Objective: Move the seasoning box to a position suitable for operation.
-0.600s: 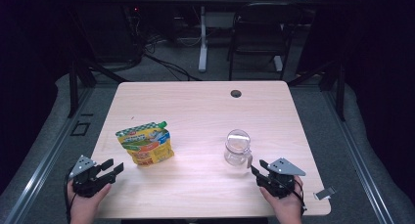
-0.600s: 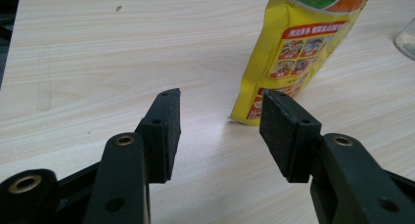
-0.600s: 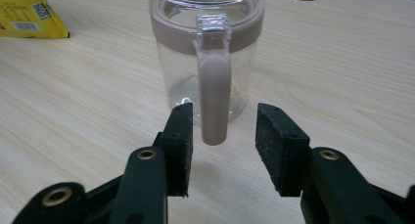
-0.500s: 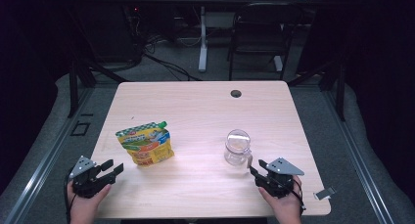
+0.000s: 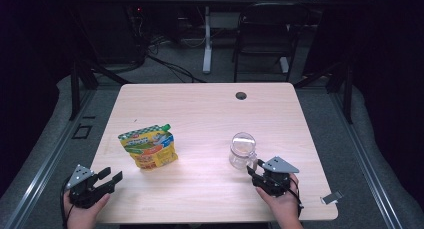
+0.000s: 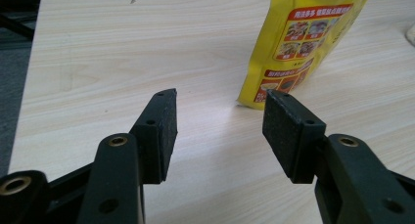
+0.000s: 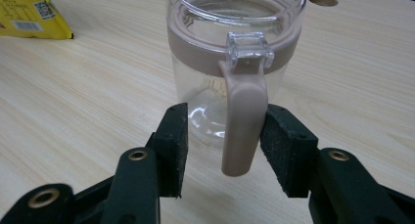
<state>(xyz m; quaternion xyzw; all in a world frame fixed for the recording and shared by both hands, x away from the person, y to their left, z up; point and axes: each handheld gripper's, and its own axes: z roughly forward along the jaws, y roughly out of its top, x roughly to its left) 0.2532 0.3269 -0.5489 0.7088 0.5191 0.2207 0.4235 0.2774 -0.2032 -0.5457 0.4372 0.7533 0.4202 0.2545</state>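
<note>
A clear jar [image 5: 243, 150] with a taupe rim band and handle [image 7: 243, 131] stands on the wooden table [image 5: 210, 114], right of centre. My right gripper [image 5: 255, 169] sits just in front of it, open, with the handle between the jaws [image 7: 224, 121]. The right pad is at the handle and the left pad stands apart from it. A yellow, green-topped food pouch [image 5: 149, 146] lies left of centre. My left gripper [image 5: 113, 174] rests open at the front left edge, empty [image 6: 220, 111], with the pouch [image 6: 303, 38] ahead and to its right.
A round cable hole [image 5: 241, 95] sits near the table's far edge. A black chair [image 5: 262, 34] and cables are on the floor beyond it. A small metal clip [image 5: 331, 198] lies at the front right corner.
The right gripper has edged a little closer to the jar. The left gripper has kept still.
</note>
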